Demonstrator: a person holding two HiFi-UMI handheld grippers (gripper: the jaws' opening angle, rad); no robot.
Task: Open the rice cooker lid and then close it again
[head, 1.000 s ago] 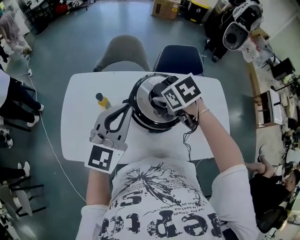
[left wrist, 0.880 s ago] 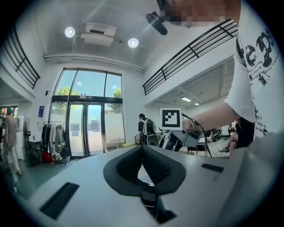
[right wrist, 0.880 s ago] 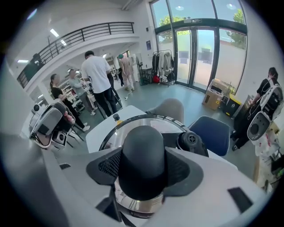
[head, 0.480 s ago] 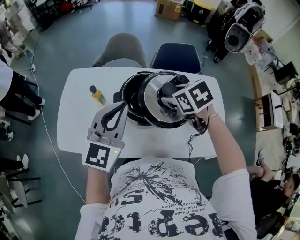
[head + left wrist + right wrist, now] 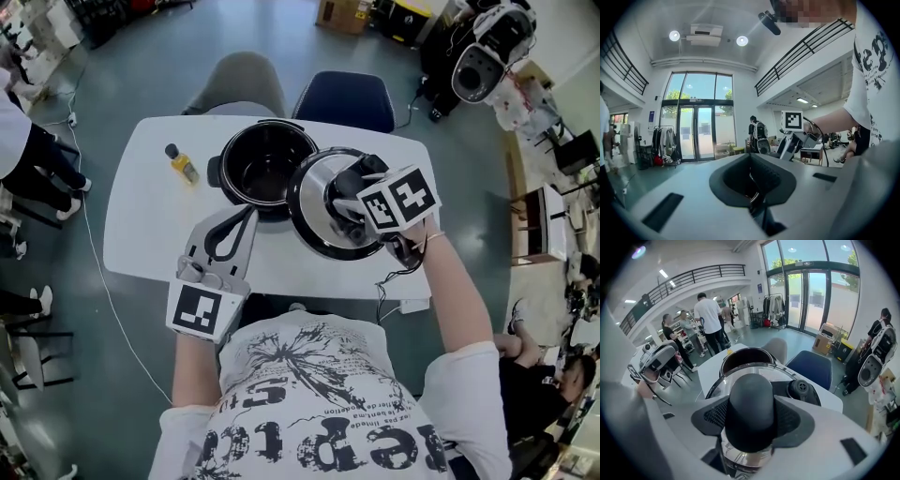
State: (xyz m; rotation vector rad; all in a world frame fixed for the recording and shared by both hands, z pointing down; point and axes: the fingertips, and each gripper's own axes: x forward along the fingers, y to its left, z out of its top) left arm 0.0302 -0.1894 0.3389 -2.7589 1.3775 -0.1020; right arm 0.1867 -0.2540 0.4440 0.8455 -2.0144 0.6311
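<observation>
The rice cooker pot (image 5: 261,165) stands uncovered on the white table (image 5: 141,220), and its dark inside shows. My right gripper (image 5: 349,208) is shut on the black knob (image 5: 751,401) of the round metal lid (image 5: 317,225). It holds the lid to the right of the pot, over the table. From the right gripper view the lid's rim (image 5: 723,377) and steam valve (image 5: 802,389) show, with the pot (image 5: 746,358) beyond. My left gripper (image 5: 249,214) lies level by the pot's near left side. Its jaws (image 5: 750,157) are shut with nothing in them.
A small yellow bottle (image 5: 178,161) stands at the table's far left. A grey chair (image 5: 246,86) and a blue chair (image 5: 347,98) are behind the table. A black cable (image 5: 384,281) hangs off the near edge at the right. People stand at the left.
The right gripper has carried the lid to the right, off the pot, so the pot's inside now shows. The left gripper has stayed beside the pot's near left.
</observation>
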